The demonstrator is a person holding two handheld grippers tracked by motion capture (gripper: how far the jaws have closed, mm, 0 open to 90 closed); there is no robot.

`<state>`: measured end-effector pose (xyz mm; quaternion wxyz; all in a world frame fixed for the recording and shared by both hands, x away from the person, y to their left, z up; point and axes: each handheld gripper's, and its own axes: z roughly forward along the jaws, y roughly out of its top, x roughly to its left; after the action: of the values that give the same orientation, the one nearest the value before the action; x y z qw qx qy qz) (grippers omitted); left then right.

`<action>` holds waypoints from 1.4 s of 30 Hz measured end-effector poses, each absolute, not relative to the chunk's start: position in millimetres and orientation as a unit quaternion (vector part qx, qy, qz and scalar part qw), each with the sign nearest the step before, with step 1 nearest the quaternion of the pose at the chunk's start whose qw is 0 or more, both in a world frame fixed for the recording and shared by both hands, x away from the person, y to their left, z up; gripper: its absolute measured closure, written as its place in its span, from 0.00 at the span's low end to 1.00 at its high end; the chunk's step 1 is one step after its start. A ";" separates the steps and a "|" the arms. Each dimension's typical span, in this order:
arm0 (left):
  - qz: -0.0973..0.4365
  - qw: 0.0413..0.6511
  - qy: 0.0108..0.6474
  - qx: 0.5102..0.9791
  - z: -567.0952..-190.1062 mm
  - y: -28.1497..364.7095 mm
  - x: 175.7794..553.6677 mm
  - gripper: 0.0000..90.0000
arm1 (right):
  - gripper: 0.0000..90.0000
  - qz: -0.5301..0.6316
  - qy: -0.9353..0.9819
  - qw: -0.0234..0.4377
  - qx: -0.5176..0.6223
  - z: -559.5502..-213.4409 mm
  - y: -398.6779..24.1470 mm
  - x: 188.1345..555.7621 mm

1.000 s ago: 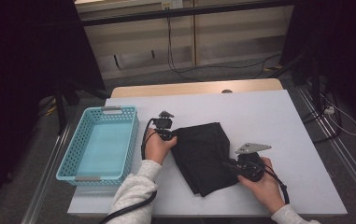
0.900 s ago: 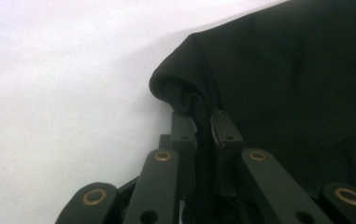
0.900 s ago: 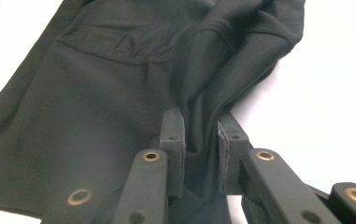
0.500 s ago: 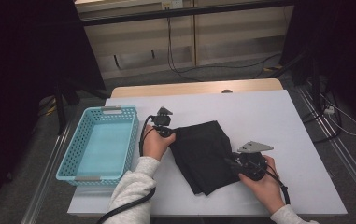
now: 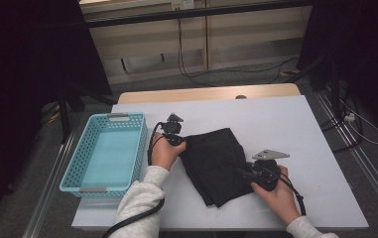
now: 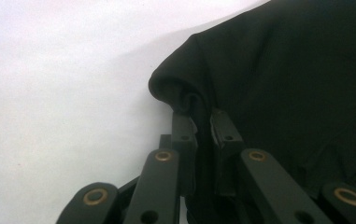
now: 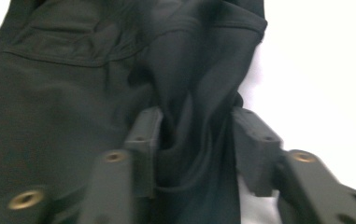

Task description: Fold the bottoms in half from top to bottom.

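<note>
A black garment (image 5: 216,163) lies folded on the white worktop (image 5: 285,124), roughly at its middle and nearer the person's edge. It sits just to the right of a light blue basket (image 5: 80,171), apart from it, with the left hand between the two.

The basket has perforated walls and a grey handle tab at each short end. It stands at the left end of the worktop, its long side running away from the person. Its pale blue floor is bare as far as the high view shows.

The left tool (image 5: 176,140) rests at the garment's left edge, near the far corner. In the left gripper view (image 6: 202,122) its jaws are clenched on a rounded fold of the black cloth, which bulges up just past the tips, with white worktop to the left of the fold.

The right tool (image 5: 243,173) lies at the garment's right edge, nearer the person, with its grey three-cornered plate on top. In the right gripper view (image 7: 196,140) a bunched ridge of the black cloth runs between the jaws. The jaws have just been closing, yet they stand apart and a gap shows on each side of the ridge, so the pads do not seem to press on the cloth. White worktop shows to the right of the ridge.

Both of the person's sleeves are light grey, and a black cable trails from each tool toward the near edge.
</note>
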<state>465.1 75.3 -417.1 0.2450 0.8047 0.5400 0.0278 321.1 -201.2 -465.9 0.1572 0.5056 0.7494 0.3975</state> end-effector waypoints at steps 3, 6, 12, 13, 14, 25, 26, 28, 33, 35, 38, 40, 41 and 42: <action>0.028 0.243 0.541 0.805 -413.1 74.5 465.0 0.91 | 0.85 0.413 0.745 0.136 0.507 -467.0 -200.6 321.8; 0.025 0.240 0.541 0.806 -408.2 74.8 465.4 0.91 | 0.88 0.406 0.750 0.139 0.503 -463.7 -198.2 321.4; 0.020 0.229 0.550 0.803 -397.6 76.7 468.5 0.92 | 0.90 0.411 0.752 0.146 0.494 -453.3 -195.0 317.7; 0.021 0.222 0.550 0.805 -395.6 76.7 469.2 0.92 | 0.90 0.415 0.749 0.147 0.495 -451.3 -194.5 316.9; 0.022 0.218 0.551 0.805 -393.9 76.0 469.5 0.92 | 0.91 0.417 0.750 0.147 0.493 -449.3 -194.0 316.2; 0.016 0.147 0.554 0.820 -372.2 71.0 478.6 0.92 | 0.91 0.420 0.753 0.162 0.479 -439.5 -183.9 312.1; 0.015 0.142 0.555 0.819 -369.5 70.4 479.0 0.92 | 0.91 0.422 0.753 0.162 0.479 -439.0 -183.1 312.1; 0.014 0.132 0.553 0.823 -363.7 70.7 480.4 0.92 | 0.91 0.427 0.751 0.161 0.477 -436.7 -181.8 311.8; 0.008 0.118 0.548 0.828 -350.6 72.6 483.1 0.92 | 0.91 0.434 0.748 0.162 0.475 -432.4 -178.5 311.7; 0.005 0.114 0.547 0.829 -345.1 74.4 484.2 0.92 | 0.91 0.436 0.747 0.162 0.475 -431.3 -176.8 312.4; 0.002 0.112 0.554 0.825 -337.5 78.6 486.1 0.92 | 0.91 0.441 0.745 0.162 0.473 -428.9 -173.3 313.1; 0.003 0.108 0.555 0.825 -331.8 82.5 487.7 0.92 | 0.91 0.447 0.743 0.160 0.471 -426.6 -171.3 313.6; 0.002 0.109 0.557 0.823 -328.6 84.2 488.1 0.92 | 0.91 0.449 0.743 0.160 0.470 -425.4 -170.4 313.6; 0.003 0.108 0.557 0.823 -326.6 85.0 488.5 0.92 | 0.91 0.451 0.743 0.157 0.469 -424.2 -169.1 314.0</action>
<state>488.5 85.0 -326.6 0.1083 0.8232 0.5573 0.0027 314.0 -169.1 -424.2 0.1572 0.4686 0.7431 0.4511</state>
